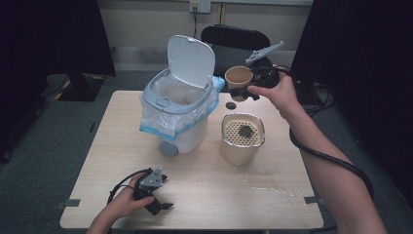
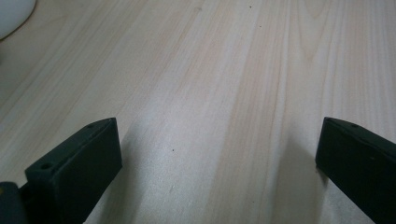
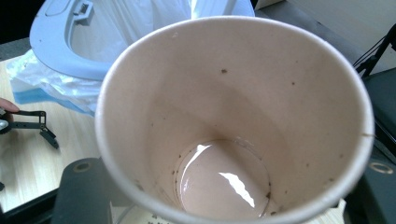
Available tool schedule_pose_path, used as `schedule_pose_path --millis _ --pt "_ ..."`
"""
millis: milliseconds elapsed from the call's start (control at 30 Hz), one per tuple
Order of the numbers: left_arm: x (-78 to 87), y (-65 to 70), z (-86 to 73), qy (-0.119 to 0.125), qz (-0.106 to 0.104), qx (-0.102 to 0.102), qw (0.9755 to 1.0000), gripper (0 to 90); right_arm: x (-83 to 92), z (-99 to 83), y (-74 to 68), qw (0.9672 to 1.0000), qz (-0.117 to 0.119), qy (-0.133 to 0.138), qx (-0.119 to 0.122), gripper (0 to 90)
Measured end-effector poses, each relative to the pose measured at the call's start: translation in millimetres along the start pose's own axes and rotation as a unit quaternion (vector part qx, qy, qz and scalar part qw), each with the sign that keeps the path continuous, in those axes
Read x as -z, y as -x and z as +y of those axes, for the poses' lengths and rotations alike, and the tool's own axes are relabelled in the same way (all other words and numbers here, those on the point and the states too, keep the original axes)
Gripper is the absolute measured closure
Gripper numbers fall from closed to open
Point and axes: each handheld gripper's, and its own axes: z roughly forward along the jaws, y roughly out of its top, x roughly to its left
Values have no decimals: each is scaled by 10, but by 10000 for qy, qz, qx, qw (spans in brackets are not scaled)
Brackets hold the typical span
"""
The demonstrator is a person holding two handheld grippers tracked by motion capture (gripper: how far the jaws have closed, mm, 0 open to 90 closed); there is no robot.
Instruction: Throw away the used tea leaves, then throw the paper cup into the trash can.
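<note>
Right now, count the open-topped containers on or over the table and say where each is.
3: the lidded bin at the table's middle-left, the strainer canister to its right, and the paper cup held in the right gripper above them. None seems hidden.

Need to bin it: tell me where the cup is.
High view: the cup is held up in the right gripper, right of the open bin.

The paper cup (image 3: 233,121) hides the right gripper's (image 3: 224,196) jaws; the bin (image 3: 70,42) is cut off at upper left.
</note>
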Motion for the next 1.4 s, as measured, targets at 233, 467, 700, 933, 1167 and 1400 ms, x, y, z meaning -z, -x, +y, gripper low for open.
schedule_pose_path --millis 233,467,700,933,1167,1400 --pt "2 0 0 -2 13 -4 10000 0 -4 92 -52 10000 60 19 55 289" --pt "1 0 0 1 4 -3 10000 0 -10 187 -103 9998 127 31 126 289" --pt "1 0 0 1 4 -4 10000 0 -24 297 -151 9997 168 52 167 289" --pt "0 0 0 8 2 4 10000 0 -71 391 -216 9994 259 27 249 289" --pt "1 0 1 -1 4 -2 10000 0 -108 446 -264 9991 353 66 246 288" --pt "1 0 0 2 2 -1 10000 0 -135 503 -314 9987 423 141 232 288"
